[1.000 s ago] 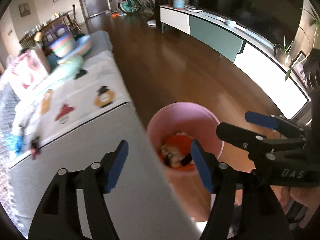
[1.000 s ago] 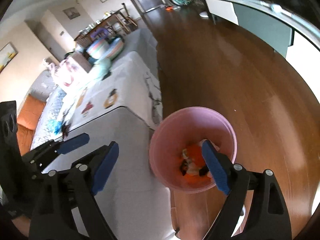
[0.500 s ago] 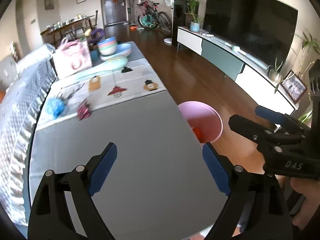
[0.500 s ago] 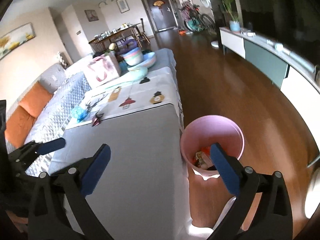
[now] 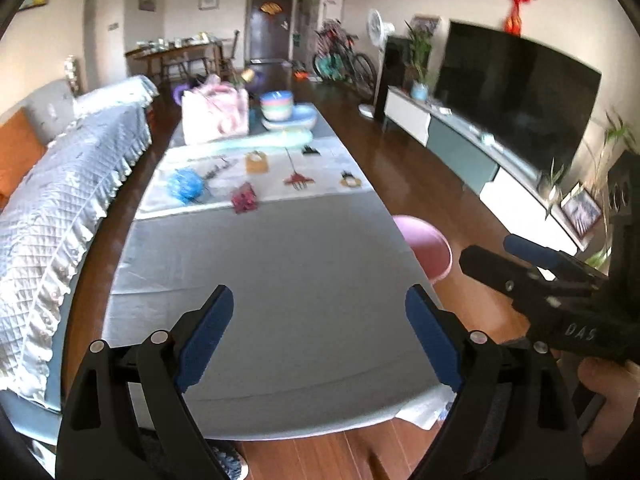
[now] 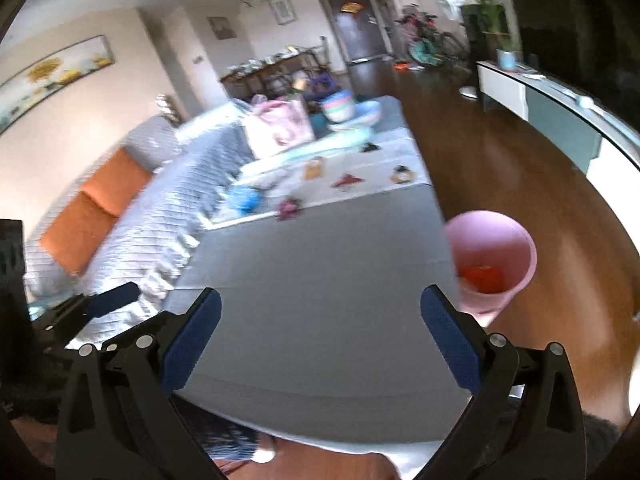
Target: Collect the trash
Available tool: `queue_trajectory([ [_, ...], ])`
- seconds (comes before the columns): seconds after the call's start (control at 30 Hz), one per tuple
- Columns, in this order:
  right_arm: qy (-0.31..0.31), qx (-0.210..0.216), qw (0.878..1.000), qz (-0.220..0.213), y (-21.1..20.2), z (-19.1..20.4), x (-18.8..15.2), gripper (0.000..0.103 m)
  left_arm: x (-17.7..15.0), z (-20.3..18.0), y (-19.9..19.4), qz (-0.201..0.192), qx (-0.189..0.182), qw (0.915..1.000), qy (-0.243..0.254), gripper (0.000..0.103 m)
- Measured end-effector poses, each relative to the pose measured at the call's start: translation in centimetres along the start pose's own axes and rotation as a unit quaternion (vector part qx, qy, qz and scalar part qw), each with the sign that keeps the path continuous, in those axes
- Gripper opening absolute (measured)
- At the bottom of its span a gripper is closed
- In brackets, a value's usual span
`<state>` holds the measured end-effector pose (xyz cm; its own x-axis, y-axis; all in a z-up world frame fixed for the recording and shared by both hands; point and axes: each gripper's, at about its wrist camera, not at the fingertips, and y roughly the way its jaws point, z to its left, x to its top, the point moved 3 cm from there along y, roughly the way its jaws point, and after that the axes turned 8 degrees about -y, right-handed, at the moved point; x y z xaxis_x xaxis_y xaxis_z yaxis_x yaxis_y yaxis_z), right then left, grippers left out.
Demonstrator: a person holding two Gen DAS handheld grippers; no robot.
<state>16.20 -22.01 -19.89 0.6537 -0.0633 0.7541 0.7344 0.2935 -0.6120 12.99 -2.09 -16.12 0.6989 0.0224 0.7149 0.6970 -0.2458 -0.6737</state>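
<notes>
Left wrist: left claw (image 5: pixel 316 332) wide apart, empty, over grey tabletop (image 5: pixel 280 272); pink bin (image 5: pixel 426 246) beside tabletop's right edge. Right claw (image 6: pixel 320 330) likewise spread, empty; both just opened. Bin holds orange trash (image 6: pixel 482 274).

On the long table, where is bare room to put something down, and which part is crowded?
The near grey stretch of the table is bare, from the near edge up to the white patterned cloth. The blue crumpled piece and the dark red piece lie on that cloth. Crowded: the far end, with the pink bag and the stacked bowls.
</notes>
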Motion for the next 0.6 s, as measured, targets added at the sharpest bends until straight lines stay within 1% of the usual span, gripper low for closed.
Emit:
queue_trajectory([
  [0.1, -0.038, -0.014, 0.999, -0.014, -0.9, 2.0, 1.0, 0.098, 0.6, 1.5, -1.1, -0.013, 0.000, 0.9998, -0.018, 0.086],
  [0.17, -0.058, -0.005, 0.998, -0.033, -1.7, 3.0, 1.7, 0.098, 1.0, 2.5, -1.3, -0.023, 0.004, 0.9994, -0.027, 0.086],
  [0.23, -0.064, -0.001, 0.997, -0.046, -2.1, 3.7, 2.3, 0.098, 1.4, 3.2, -1.0, -0.030, 0.012, 0.9990, -0.031, 0.086],
  [0.4, -0.076, 0.004, 0.996, -0.049, -1.4, 4.8, 2.9, 0.098, 2.1, 4.9, 0.6, -0.032, 0.018, 0.9985, -0.040, 0.086],
  [0.53, -0.098, 0.004, 0.994, -0.044, 0.4, 5.9, 3.1, 0.098, 2.4, 6.6, 2.6, -0.027, 0.025, 0.9980, -0.051, 0.086],
  [0.6, -0.105, 0.012, 0.994, -0.043, 1.3, 6.2, 3.0, 0.098, 2.5, 7.3, 3.8, -0.026, 0.034, 0.9978, -0.051, 0.086],
])
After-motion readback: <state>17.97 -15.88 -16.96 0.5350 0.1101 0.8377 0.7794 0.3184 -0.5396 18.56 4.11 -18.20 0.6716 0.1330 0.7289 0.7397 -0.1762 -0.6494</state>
